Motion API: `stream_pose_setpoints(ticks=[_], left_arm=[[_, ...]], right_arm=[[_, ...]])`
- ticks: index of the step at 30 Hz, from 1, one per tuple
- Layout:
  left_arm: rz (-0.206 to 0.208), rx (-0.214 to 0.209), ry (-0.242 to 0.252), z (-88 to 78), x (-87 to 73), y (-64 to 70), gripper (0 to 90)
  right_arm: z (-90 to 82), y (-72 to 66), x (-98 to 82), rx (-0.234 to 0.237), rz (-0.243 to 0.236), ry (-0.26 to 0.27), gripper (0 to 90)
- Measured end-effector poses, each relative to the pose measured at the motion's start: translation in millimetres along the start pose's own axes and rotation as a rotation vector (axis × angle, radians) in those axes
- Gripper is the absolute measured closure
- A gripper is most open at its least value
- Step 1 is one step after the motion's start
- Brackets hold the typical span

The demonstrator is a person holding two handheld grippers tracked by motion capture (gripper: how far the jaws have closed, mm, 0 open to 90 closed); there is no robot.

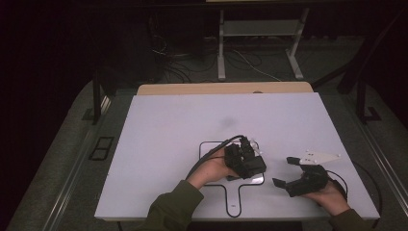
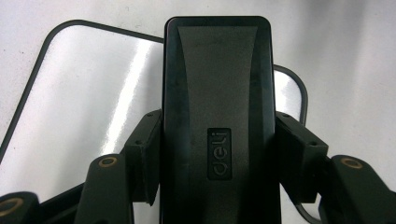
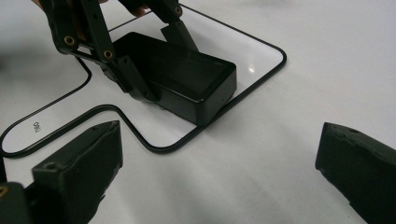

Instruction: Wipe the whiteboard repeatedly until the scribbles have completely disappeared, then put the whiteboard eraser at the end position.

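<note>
My left gripper (image 2: 217,154) has its jaws clamped on the black box (image 2: 217,93) at the centre of the frame, inside the outlined mat (image 1: 207,147) on the bench (image 1: 159,125). The box's long axis runs straight ahead. My right gripper (image 1: 288,172) waits near, jaws apart.

On my left gripper view I read the raised brand "deli" on a small dark badge (image 2: 219,153) set into the top face of the black box (image 2: 218,93), the letters running lengthwise toward the far end, with the left gripper (image 2: 219,154) closed against both sides of that box. On my right gripper view there is a tiny printed mark (image 3: 35,126) on the white mat (image 3: 289,121), inside the handle-shaped part of the black outline (image 3: 154,145) at the left, but it lies sideways and is too small for me to read. The same mark shows in the high view as a speck near the near edge of the mat, again unreadable.
</note>
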State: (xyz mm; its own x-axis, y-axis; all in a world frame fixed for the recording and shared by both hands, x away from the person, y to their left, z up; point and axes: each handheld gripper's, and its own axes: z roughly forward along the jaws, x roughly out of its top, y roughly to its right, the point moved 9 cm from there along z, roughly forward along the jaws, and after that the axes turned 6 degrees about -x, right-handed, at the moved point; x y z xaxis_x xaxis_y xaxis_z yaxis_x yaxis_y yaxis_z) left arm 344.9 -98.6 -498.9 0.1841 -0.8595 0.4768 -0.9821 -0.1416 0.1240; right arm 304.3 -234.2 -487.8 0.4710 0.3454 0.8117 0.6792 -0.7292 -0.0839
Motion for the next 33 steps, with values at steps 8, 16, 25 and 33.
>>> stream_pose_setpoints(ticks=[8, 16, 25, 33], left_arm=[[-0.02, -0.01, 0.044, -11.9, -1.5, -3.0, 39.4], [-0.035, 0.005, 0.072, -26.8, -2.2, -10.0, 39.4], [-0.107, 0.034, 0.131, -52.7, -2.8, -29.1, 39.4], [-0.16, 0.084, 0.165, -73.5, -8.4, -63.3, 39.4]], right_arm=[[0.0, -0.1, -0.4, 0.0, 0.001, 0.0, 0.0], [0.0, -1.4, -0.4, 0.003, -0.003, 0.003, 0.0], [1.1, -0.5, 0.8, 0.003, 0.003, 0.009, 0.0], [2.1, -2.6, 1.1, 0.008, 0.0, 0.01, 0.0]])
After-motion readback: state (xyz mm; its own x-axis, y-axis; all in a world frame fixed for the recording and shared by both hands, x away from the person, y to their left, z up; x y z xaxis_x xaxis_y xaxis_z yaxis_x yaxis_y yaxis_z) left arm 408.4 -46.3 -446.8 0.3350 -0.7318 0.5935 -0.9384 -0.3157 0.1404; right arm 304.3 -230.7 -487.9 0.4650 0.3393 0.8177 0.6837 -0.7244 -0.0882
